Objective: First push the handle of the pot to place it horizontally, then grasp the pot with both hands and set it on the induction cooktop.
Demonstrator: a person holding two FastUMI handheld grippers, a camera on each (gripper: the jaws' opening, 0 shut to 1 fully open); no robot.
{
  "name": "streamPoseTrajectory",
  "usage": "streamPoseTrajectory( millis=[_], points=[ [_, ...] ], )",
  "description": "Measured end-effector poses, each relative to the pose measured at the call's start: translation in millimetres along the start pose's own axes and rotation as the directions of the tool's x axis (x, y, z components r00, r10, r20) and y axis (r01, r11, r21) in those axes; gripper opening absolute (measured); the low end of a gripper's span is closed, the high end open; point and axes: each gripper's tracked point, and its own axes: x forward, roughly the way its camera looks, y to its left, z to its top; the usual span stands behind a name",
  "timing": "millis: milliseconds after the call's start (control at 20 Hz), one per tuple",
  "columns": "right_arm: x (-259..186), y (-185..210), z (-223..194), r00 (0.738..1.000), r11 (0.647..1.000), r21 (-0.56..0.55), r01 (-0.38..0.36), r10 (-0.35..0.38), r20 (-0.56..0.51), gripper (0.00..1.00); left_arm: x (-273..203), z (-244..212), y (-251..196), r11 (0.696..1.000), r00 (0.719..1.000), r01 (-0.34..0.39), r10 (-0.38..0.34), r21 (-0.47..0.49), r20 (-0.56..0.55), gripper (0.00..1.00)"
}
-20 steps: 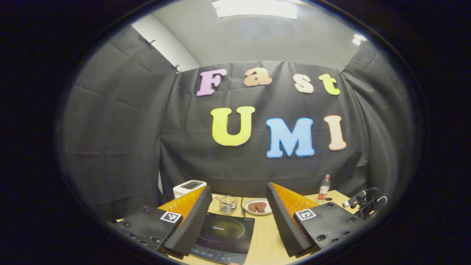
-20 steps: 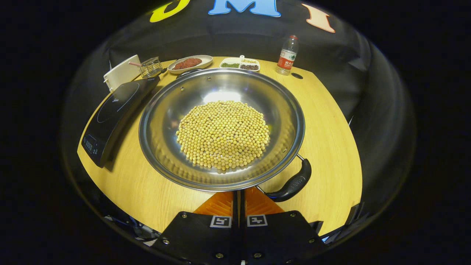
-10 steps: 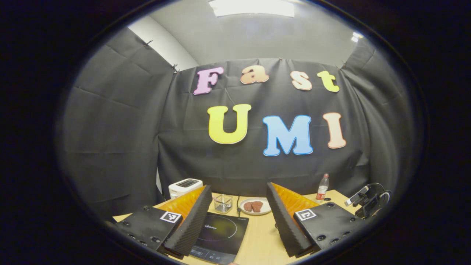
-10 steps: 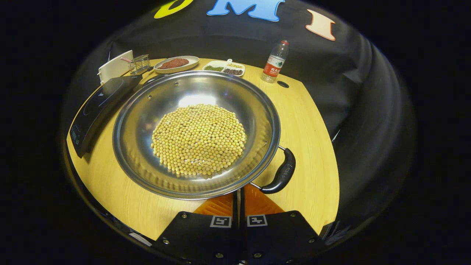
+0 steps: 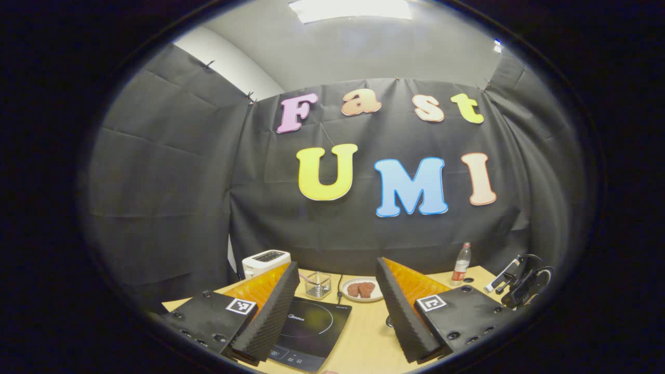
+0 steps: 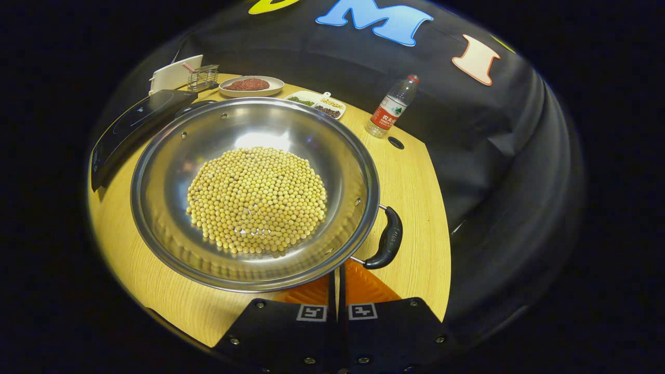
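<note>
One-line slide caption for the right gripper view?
Closed right tongs at the rim of the soybean-filled pot, beside its black handle.

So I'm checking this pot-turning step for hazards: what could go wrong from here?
1. The pot is heaped with soybeans; a jerky push on the handle might spill them.
2. The right gripper, fingers closed together, sits by the pot's rim beside the handle, so it may slip off it.
3. The pot's far edge lies near the induction cooktop and could bump it when swung.
</note>
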Motion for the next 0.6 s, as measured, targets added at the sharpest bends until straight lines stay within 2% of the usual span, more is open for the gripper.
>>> streamPoseTrajectory(
  millis=[50,100,550,600],
  points=[
    [2.3,0.0,3.2,1.000,1.000,-0.007,-0.006,0.006,0.005,0.01,-0.6,-1.2,-0.7,1.000,1.000,-0.010,0.010,-0.001,-0.002,0.96],
    [4.3,-1.0,4.6,1.000,1.000,-0.017,-0.009,0.010,0.012,0.01,-1.0,-2.0,-1.4,1.000,1.000,-0.020,0.020,0.001,-0.003,0.92],
    [23.0,10.2,35.8,0.997,0.998,-0.038,-0.053,0.055,0.058,0.01,-0.7,-3.1,-11.5,0.997,0.997,-0.072,0.072,0.037,-0.014,0.92],
    [26.5,9.7,38.1,0.997,0.998,-0.027,-0.054,0.055,0.060,0.01,-0.1,-3.5,-13.1,0.996,0.997,-0.076,0.077,0.040,-0.017,0.96]
  ],
)
